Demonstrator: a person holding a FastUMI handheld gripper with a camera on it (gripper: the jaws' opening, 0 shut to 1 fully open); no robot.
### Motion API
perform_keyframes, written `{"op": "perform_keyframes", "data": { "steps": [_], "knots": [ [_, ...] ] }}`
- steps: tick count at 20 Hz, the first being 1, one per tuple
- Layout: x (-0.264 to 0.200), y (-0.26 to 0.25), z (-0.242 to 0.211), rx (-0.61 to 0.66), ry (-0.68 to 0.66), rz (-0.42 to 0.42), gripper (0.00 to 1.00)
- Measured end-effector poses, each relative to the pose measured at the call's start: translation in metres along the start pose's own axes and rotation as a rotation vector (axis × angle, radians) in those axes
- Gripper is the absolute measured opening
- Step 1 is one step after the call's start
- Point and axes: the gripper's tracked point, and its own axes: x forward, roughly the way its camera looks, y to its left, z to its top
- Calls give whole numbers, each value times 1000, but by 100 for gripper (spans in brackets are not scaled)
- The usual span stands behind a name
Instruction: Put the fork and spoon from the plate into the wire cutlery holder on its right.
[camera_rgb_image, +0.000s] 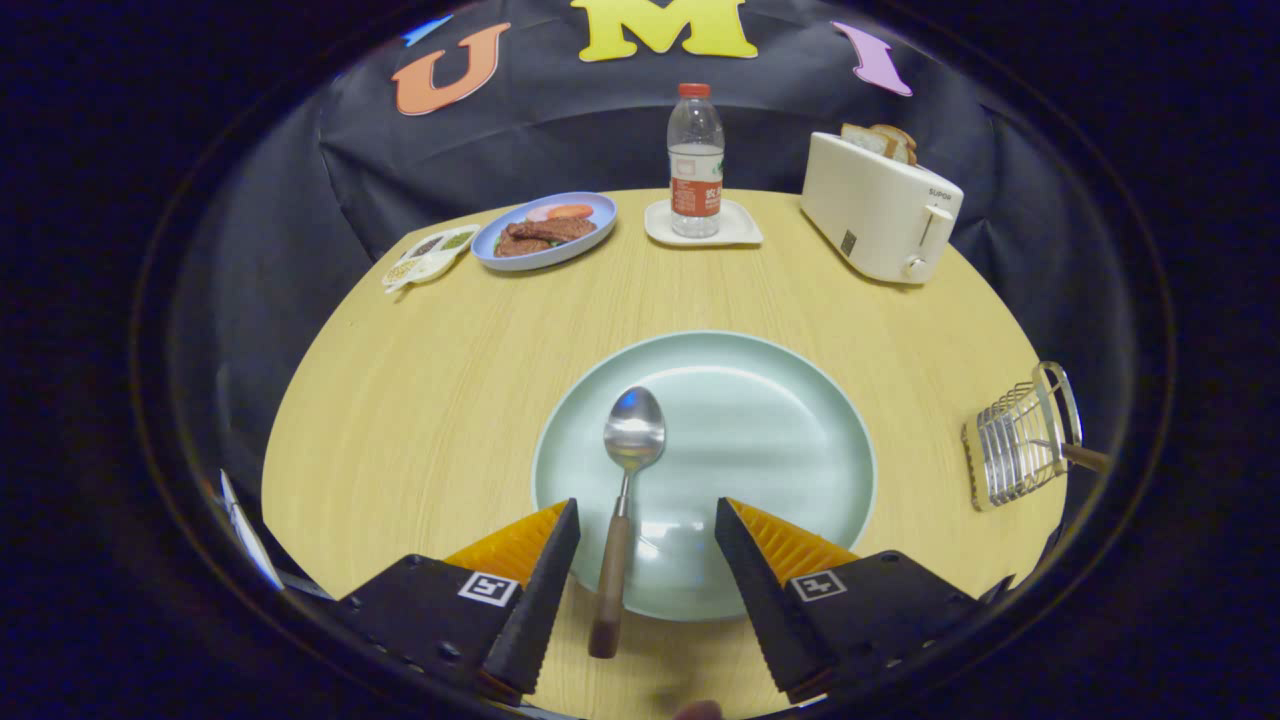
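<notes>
Down at the near edge of the table (420, 400), the gripper (647, 520) stands wide open with nothing held; the spoon's wooden handle runs through the gap, closer to the left finger and touching neither. The spoon (627, 490) lies on the pale green plate (780, 440), bowl pointing away and handle end sticking out past the plate's near rim onto the wood. To the right of the plate, well apart from it, the wire cutlery holder (1015, 445) sits near the table's right edge; a wooden handle (1085, 457) pokes out of it, probably the fork's, though the view is too warped there to be sure. At the far side stand a blue plate of food (545, 232), a water bottle (695, 160) on a small white tray (735, 230), and a white toaster (880, 205) holding bread.
</notes>
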Motion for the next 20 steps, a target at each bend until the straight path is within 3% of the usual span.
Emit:
{"op": "perform_keyframes", "data": {
  "steps": [4,8,9,11,14,20],
  "knots": [
    [7,6,-9,-1,37,6,69],
    [14,8,-14,0,62,-12,40],
    [16,8,-15,5,72,-19,26],
    [17,9,-18,19,90,-33,10],
    [15,8,-17,20,116,-30,1],
    [-4,-2,-8,78,159,-20,1]
  ]
}}
